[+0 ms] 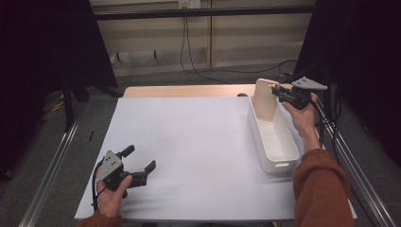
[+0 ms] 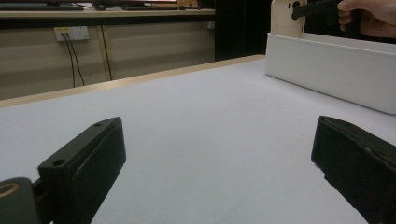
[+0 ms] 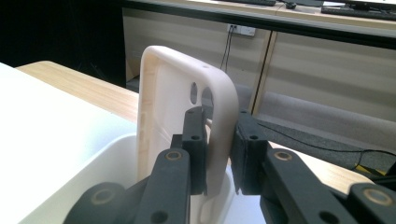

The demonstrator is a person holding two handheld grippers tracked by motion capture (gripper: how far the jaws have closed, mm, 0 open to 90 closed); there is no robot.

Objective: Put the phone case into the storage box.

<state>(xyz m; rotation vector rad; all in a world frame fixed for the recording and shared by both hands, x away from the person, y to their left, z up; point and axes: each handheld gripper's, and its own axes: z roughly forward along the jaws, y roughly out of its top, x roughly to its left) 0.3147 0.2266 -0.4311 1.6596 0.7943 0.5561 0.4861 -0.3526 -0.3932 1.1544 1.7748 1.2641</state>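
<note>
The right tongs (image 1: 280,96), held level in a raised hand, are clenched on the edge of a beige phone case (image 1: 265,100) standing upright at the far end of the white bin (image 1: 275,142). The left tongs (image 1: 140,164) rest released on the counter (image 1: 189,142).

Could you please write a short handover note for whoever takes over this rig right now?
Right gripper: shut on the side edge of the beige phone case, holding it upright at the far end of the white bin, its lower end inside the bin.
Left gripper: open, holding nothing, resting low over the white table cover at the near left.
Done: the case is gripped and brought to the bin.
Left: probably lower the case fully into the bin, release it and draw the right gripper back. Whether the case touches the bin floor cannot be told.
</note>
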